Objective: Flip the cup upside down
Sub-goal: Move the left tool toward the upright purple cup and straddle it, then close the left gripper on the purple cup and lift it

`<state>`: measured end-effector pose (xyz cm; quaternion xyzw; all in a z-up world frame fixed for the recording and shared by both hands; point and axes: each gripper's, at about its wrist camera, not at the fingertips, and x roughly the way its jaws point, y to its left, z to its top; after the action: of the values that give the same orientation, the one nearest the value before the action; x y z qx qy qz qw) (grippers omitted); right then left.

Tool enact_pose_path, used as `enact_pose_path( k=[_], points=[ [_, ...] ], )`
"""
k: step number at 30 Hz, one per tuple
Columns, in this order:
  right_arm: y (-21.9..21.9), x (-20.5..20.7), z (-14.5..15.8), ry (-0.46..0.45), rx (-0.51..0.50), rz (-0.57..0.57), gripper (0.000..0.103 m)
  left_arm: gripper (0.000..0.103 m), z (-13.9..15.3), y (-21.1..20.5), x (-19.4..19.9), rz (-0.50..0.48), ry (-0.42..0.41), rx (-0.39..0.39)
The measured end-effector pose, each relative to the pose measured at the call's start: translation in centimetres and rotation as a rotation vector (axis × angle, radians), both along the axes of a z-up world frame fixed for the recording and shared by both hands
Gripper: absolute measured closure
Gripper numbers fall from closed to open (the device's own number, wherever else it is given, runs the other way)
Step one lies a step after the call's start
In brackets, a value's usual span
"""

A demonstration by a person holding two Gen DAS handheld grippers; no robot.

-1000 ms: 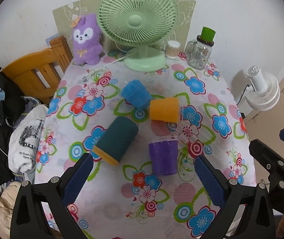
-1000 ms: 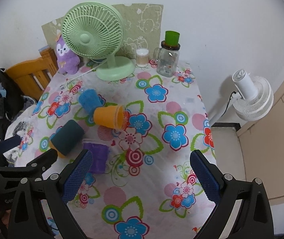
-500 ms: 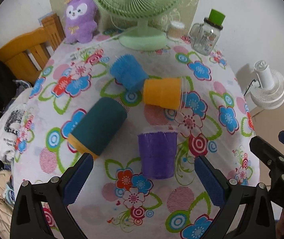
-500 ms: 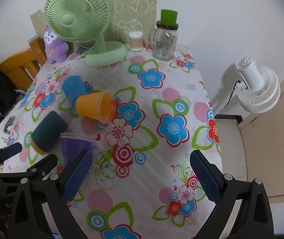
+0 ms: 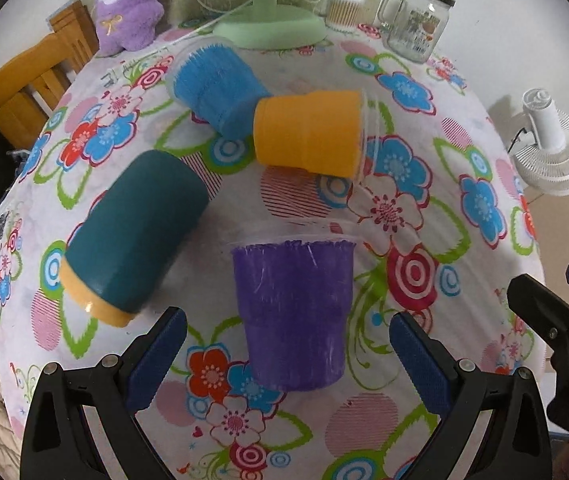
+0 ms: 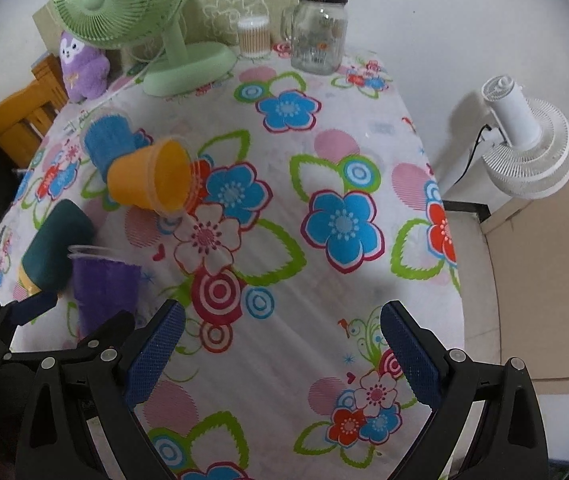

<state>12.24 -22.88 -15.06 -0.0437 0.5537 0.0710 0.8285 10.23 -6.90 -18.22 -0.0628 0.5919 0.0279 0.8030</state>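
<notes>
Purple ribbed plastic cup [image 5: 292,312] stands upright on floral-cloth table [image 5: 424,208], near front edge, w/ left gripper [image 5: 288,356] at its base, fingers wide apart either side, holding nothing. Right gripper [image 6: 282,356] hovers over bare cloth to the cup's right, fingers also wide apart, empty. Teal cylinder w/ yellow end [image 5: 132,236] lies just left of cup.

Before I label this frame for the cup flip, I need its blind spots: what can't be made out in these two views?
- Left wrist view: the green desk fan loses its head to the top edge.
- Right wrist view: the purple plastic cup has its base hidden behind the left gripper.
- Right wrist view: the dark teal cylinder cup is partly covered by the purple cup.
- Glass mason jar: label print too small to read.
</notes>
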Motion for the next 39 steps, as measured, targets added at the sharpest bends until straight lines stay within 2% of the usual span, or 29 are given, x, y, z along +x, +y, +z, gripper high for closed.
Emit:
enact_pose_path(
  k=[5,9,11,13,25,32,36,38,39],
  points=[
    [0.1,0.6,-1.3,0.023,0.000,0.002,0.004,0.008,-1.5,-0.1,0.7,0.002,0.013,0.001],
    [0.4,1.0,-1.8,0.032,0.000,0.010,0.004,0.025,-2.2,-0.3,0.9,0.000,0.007,0.011],
    [0.7,1.1,-1.9,0.033,-0.001,0.018,0.004,0.029,-2.4,-0.4,0.9,-0.001,0.001,0.016],
    [0.8,1.1,-2.0,0.033,-0.002,0.024,0.004,0.040,-2.5,-0.4,0.9,-0.001,0.010,0.014],
    [1.9,0.4,-1.0,0.026,0.004,0.057,0.004,0.040,-1.1,0.1,-1.2,0.051,0.007,-0.036],
    [2.2,-0.2,-1.5,0.033,-0.006,0.069,0.004,0.040,-1.9,0.2,-2.4,0.081,-0.005,-0.085],
    [2.3,-0.5,-2.1,0.045,-0.007,0.066,0.004,0.039,-2.5,0.2,-2.6,0.071,0.009,-0.079],
    [2.3,-0.7,-2.3,0.049,-0.010,0.065,0.004,0.034,-2.6,0.2,-2.7,0.063,0.008,-0.084],
    [2.3,-0.8,-2.4,0.051,-0.009,0.064,0.004,0.022,-2.7,0.1,-2.7,0.058,0.011,-0.085]
  ],
)
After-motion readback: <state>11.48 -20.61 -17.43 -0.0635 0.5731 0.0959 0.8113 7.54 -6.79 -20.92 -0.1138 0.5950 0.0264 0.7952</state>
